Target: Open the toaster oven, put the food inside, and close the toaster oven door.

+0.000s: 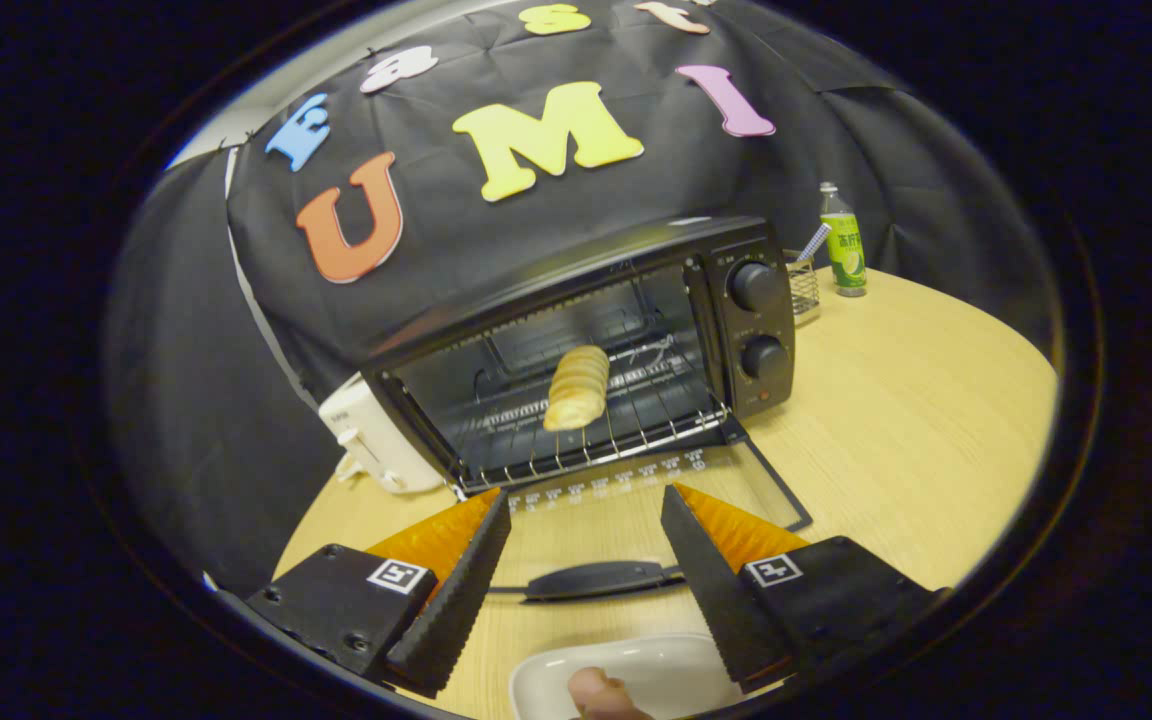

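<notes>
Gripper view: jaws [586, 500] apart, empty, above lowered door [636, 500]. Bread [576, 387] lies on oven [586, 350] rack. Hook under handle [596, 579], lift door steadily until latched.

White dish [626, 675] cut off below.

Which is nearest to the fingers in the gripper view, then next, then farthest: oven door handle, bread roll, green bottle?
The gripper is open, its fingers holding nothing.
1. Oven door handle: between the fingers, on the lowered glass door.
2. Bread roll: beyond the fingers, on the wire rack inside the toaster oven.
3. Green bottle: farthest, at the table's back, past the oven's knob side.
</notes>
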`<state>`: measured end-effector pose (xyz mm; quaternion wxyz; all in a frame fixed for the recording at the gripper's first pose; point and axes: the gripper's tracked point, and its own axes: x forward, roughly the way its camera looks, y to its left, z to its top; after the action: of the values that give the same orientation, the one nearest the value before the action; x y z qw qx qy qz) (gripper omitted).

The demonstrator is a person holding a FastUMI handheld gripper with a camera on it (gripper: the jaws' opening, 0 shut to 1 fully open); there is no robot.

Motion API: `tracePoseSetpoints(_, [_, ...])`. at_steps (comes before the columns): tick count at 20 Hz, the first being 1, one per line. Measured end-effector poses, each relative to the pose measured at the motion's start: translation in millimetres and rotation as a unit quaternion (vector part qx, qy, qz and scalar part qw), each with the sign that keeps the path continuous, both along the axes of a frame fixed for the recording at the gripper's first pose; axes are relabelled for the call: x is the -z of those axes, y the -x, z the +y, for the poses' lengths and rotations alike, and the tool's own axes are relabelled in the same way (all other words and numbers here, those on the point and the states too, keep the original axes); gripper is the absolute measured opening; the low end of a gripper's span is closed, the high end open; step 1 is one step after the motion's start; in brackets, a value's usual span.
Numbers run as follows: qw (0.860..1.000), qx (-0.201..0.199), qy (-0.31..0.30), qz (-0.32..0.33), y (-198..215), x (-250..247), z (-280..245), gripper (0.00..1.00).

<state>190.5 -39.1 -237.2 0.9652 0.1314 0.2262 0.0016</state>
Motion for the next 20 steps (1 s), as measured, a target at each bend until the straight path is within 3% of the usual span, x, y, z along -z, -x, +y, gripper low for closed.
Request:
tracePoseSetpoints(10, [0.996, -0.015, 0.060, 0.070, 38, 53, 18, 1.00])
tracePoseSetpoints(20, [0.992, -0.012, 0.101, 0.072, 30, 60, 20, 1.00])
